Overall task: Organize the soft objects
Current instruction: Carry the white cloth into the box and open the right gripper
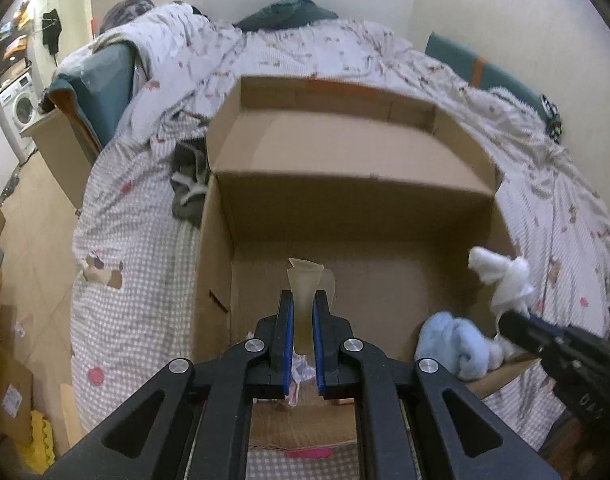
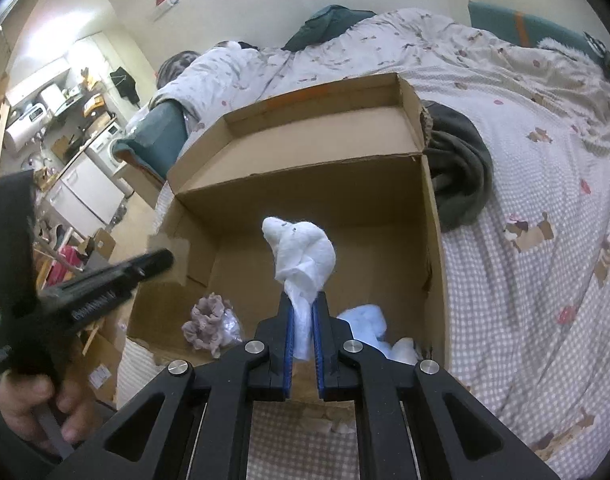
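Ahead of both my grippers and below them, the open cardboard box (image 1: 345,200) sits on the checked bedspread (image 2: 525,240), its flap standing up on the far side. A dark grey garment (image 2: 461,172) lies on the bed against the box's outer wall, up and to the right of my right tool.

My right gripper (image 2: 304,320) is clamped on a white cloth (image 2: 301,252). The cloth bunches into a loose knot just past the fingertips and hangs over the box interior. It looks very light and limp, so it should drop without bouncing; I judge the pinch on its narrow tail is the right hold, since the bulky part would squash and slip.

My left gripper (image 1: 304,320) is closed on a thin beige piece (image 1: 304,280), perhaps a sock or a strip of fabric; I cannot tell which. It sticks up straight beyond the fingertips, above the box floor, so it seems a little stiffer than the cloth.

Already on the box floor: a pale blue fluffy item (image 2: 365,320), just beneath and right of my right fingertips, and a mauve scrunchie (image 2: 207,320), low to their left. Both look soft enough to take another piece landing on them.
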A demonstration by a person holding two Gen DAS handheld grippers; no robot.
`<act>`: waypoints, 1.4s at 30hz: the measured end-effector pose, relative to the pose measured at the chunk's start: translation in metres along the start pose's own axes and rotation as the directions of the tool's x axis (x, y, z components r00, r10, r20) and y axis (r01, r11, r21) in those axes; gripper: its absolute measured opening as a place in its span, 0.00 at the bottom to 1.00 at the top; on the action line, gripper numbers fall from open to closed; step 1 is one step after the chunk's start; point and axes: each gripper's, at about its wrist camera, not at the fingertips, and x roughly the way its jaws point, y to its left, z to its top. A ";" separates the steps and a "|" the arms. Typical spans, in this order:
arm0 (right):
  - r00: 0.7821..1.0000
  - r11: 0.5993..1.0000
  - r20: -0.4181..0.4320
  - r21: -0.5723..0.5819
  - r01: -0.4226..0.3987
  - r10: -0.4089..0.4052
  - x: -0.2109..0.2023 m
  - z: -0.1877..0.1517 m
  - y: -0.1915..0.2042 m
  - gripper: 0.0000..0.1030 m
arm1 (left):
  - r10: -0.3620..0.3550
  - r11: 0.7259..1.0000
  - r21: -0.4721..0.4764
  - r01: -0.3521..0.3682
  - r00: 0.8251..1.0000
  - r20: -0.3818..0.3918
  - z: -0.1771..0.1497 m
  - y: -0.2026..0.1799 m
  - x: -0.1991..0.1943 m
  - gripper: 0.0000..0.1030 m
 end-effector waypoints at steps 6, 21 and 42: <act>1.000 1.000 -0.025 -0.005 -0.003 0.003 0.012 0.001 0.003 0.10 | 0.002 1.000 -0.011 -0.002 1.000 -0.029 -0.008 0.001 0.008 0.09; 0.998 1.000 -0.064 -0.016 0.007 -0.008 0.024 -0.004 0.005 0.10 | 0.040 0.999 0.002 -0.040 0.997 -0.065 -0.013 -0.003 0.014 0.39; 0.994 1.000 -0.103 0.006 0.023 -0.022 0.032 -0.005 0.001 0.27 | 0.090 0.995 0.048 -0.087 0.995 -0.053 -0.021 -0.010 0.014 0.63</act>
